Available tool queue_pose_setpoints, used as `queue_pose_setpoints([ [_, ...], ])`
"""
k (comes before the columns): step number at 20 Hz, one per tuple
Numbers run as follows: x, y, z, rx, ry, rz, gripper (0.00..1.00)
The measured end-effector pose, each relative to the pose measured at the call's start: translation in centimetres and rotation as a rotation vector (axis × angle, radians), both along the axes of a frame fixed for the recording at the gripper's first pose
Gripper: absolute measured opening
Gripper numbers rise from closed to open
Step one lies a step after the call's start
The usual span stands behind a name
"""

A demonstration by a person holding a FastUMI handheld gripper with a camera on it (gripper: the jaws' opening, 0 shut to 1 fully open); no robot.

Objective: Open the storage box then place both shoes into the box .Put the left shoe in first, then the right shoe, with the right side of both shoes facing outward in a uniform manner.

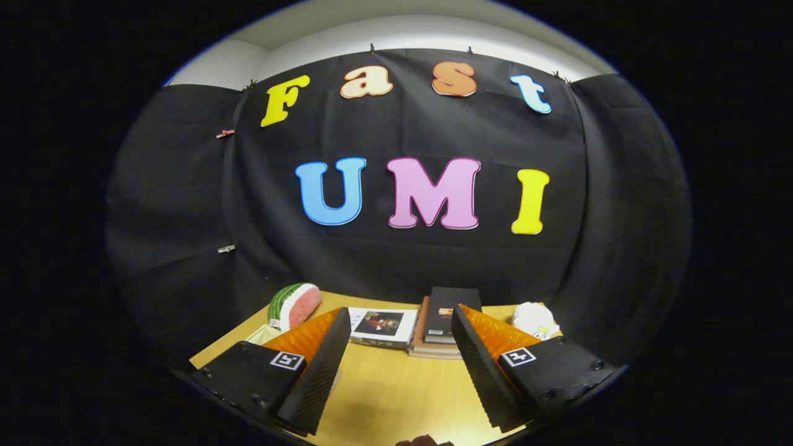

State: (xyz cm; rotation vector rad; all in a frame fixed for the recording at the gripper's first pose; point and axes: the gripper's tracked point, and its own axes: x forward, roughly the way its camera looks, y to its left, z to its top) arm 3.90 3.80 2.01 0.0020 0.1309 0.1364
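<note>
**Tool spread wide above the desk, nothing in its grip**

The tool point(396, 365) hangs over the wooden desk point(390, 396) with its two fingers point(319, 371) held far apart. Bare desktop lies between them and neither finger touches anything.

Beyond the fingertips, a row of things sits along the far edge of the desk, against the black cloth wall point(403, 136). At about 11 o'clock from the tool lies a watermelon slice point(294, 305), rind up and tilted, just past the left finger's tip. Near 12 o'clock a flat book with a picture on its cover point(383, 326) lies between the two fingers' tips. Just to its right, at about 1 o'clock, is a short stack of books point(443, 328) with a dark one on top; the right finger's tip overlaps the stack's edge in this view. At about 2 o'clock, behind the right finger, rests a small white soft toy point(534, 319).

I cannot tell from here where the storage box and the two shoes are; among the things by the wall I can make out neither.
</note>
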Motion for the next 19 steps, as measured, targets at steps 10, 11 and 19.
queue_pose_setpoints([
  [10,-2.2,-4.5,-3.2,-0.051,-0.118,-0.061,0.98],
  [11,-2.5,-4.5,-3.7,-0.049,-0.111,-0.063,0.98],
  [19,-3.6,-3.2,-5.2,-0.03,-0.076,0.002,0.98],
])
